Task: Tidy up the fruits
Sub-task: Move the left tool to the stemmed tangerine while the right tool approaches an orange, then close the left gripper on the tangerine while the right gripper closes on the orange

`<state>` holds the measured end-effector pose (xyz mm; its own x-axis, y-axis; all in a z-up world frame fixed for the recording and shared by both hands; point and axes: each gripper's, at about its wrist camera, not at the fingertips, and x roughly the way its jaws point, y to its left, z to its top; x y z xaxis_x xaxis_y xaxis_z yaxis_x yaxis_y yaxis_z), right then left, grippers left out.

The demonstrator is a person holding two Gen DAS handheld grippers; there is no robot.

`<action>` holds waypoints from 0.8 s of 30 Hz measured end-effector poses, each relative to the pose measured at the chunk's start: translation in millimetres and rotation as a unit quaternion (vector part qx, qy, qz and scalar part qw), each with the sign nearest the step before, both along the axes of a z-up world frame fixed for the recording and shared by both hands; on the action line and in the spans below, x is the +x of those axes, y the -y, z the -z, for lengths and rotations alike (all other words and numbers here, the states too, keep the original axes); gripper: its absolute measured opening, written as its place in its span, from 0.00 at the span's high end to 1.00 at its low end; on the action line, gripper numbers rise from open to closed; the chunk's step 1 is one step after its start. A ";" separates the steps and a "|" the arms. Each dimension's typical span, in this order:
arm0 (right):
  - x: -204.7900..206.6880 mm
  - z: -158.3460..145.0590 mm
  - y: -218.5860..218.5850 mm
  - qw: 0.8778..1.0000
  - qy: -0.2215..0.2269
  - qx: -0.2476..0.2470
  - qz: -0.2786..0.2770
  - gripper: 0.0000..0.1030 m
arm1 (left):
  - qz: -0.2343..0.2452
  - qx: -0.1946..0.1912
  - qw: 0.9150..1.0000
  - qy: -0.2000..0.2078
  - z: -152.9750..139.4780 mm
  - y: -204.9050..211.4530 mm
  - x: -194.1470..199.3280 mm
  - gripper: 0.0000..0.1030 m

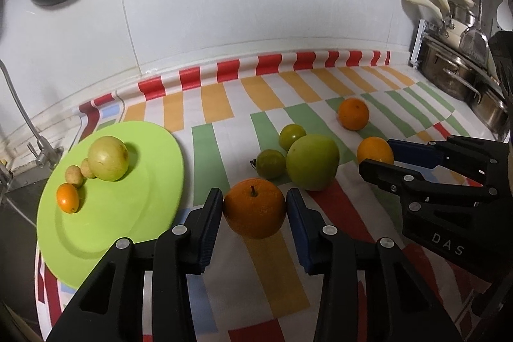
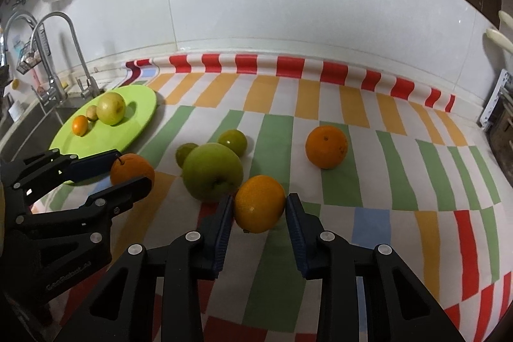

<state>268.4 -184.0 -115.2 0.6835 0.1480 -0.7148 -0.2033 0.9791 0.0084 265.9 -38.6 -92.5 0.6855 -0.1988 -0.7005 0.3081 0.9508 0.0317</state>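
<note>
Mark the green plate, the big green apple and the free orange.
Green plate (image 1: 96,233), left wrist view, bare front part.
Big green apple (image 2: 211,172), right wrist view, middle of its skin.
Free orange (image 2: 326,146), right wrist view, centre.

A: Where does the left wrist view look from?

B: Low over the counter (image 1: 224,117), close, tilted down toward the tiled wall (image 1: 256,21) at 12 o'clock; the plate (image 1: 96,229) lies at 9 o'clock, the pots (image 1: 449,79) at 2.

A: And the right wrist view?

B: Same tilt and nearness, set further right: plate (image 2: 134,104) at 10 o'clock, tap (image 2: 64,53) beyond it.

A: What do they share?

B: The cloth (image 1: 272,104), plate, green apple (image 1: 312,162) and each other's gripper: right gripper (image 1: 381,154) at 3 o'clock, left gripper (image 2: 128,167) at 9.
</note>
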 end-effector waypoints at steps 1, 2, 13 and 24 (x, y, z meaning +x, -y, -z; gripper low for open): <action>-2.2 -2.4 -0.6 1.000 0.003 0.001 0.000 0.66 | -0.001 -0.001 1.000 0.003 -2.6 -0.8 -2.5 0.60; -5.1 -5.4 -1.0 1.000 0.007 0.002 -0.001 0.66 | -0.001 -0.002 1.000 0.007 -5.7 -1.5 -5.6 0.60; -32.7 -27.6 -6.1 0.999 0.030 0.011 0.002 0.66 | -0.016 -0.010 0.999 0.029 -29.6 -11.7 -36.7 0.60; -61.6 -48.2 -18.5 0.998 0.054 0.017 -0.003 0.66 | -0.039 -0.017 0.998 0.046 -45.9 -29.4 -67.6 0.60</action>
<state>206.8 -165.5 -67.0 0.7550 0.1749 -0.6320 -0.2102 0.9775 0.0193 198.3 -9.2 -46.6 0.7609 -0.1650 -0.6275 0.2306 0.9728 0.0238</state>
